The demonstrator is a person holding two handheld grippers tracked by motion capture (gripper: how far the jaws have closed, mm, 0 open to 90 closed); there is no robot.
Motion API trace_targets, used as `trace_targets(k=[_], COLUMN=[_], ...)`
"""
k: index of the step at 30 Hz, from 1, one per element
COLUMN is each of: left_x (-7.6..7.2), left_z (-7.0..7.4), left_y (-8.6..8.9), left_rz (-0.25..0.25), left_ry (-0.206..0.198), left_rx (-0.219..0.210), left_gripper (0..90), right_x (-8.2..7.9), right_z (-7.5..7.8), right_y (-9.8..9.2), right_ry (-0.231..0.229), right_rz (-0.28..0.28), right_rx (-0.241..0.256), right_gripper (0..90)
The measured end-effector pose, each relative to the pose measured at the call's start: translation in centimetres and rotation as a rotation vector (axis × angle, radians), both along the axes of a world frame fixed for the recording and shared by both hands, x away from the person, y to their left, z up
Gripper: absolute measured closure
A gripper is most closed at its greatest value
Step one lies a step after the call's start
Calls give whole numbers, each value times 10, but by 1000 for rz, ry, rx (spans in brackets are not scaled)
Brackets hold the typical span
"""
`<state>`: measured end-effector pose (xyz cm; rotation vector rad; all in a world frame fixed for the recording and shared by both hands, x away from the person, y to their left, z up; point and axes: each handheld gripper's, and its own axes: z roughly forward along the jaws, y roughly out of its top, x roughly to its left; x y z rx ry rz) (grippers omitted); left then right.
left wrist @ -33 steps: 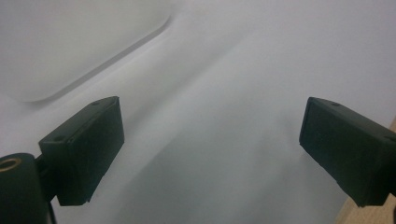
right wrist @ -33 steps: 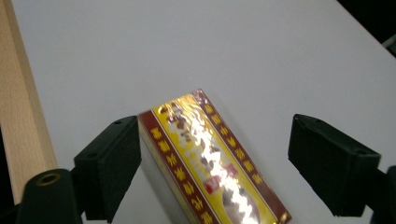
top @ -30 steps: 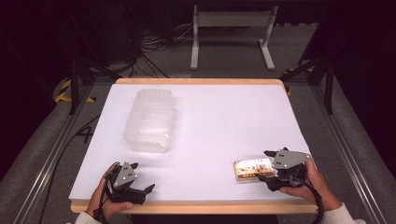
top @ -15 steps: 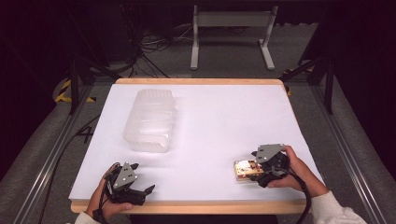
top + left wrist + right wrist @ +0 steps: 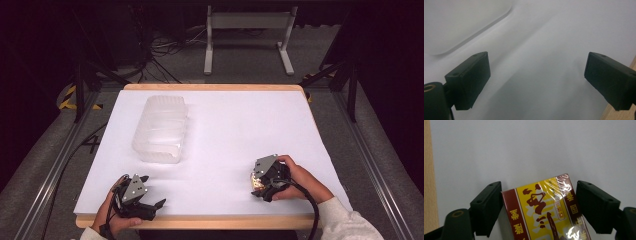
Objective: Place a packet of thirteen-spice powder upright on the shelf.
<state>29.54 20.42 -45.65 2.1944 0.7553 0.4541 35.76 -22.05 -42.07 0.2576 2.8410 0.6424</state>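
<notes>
White surface (image 5: 240, 130). Right gripper (image 5: 260, 181) at near-right edge, jaws spread w/ yellow-and-red packet (image 5: 546, 210) lying between them, left jaw touching it. Left gripper (image 5: 150, 200) near-left, jaws spread, empty. Clear plastic container (image 5: 161, 129) rests far-left.

Table (image 5: 230, 130): white top, light wood edge band; container (image 5: 161, 128) at 10 o'clock: translucent milky white, ribbed. Packet (image 5: 546, 212) at 4 o'clock: yellow face with dark red-brown characters, dark red border bearing yellow characters, glossy clear wrap; in the high view it shows tan-gold. Left gripper (image 5: 148, 206) at 7 o'clock and right gripper (image 5: 257, 186) at 4 o'clock: black bodies and jaws, each with a grey plate on top; sleeve (image 5: 345, 220) at 5 o'clock: white; floor (image 5: 55, 165): grey, with yellow-and-black hazard tape (image 5: 67, 97) at 9 o'clock.
</notes>
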Motion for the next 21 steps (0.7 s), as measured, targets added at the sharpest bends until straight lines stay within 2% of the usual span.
trace_targets(k=[6,12,17,21], left_x=[0,0,1,1], left_z=[0,0,-1,-1], left_y=[-1,-1,-2,-2], left_rz=[-4,-8,-9,-10], left_ry=[0,1,3,5], left_rx=[3,8,9,12], left_gripper=[72,72,72,72], right_x=[4,7,10,8], right_z=[0,2,2,4], right_y=[1,-3,-8,-9], right_ry=[26,47,85,63], right_rz=[11,-9,-12,0], right_rx=[11,24,37,40], right_gripper=[249,243,244,271])
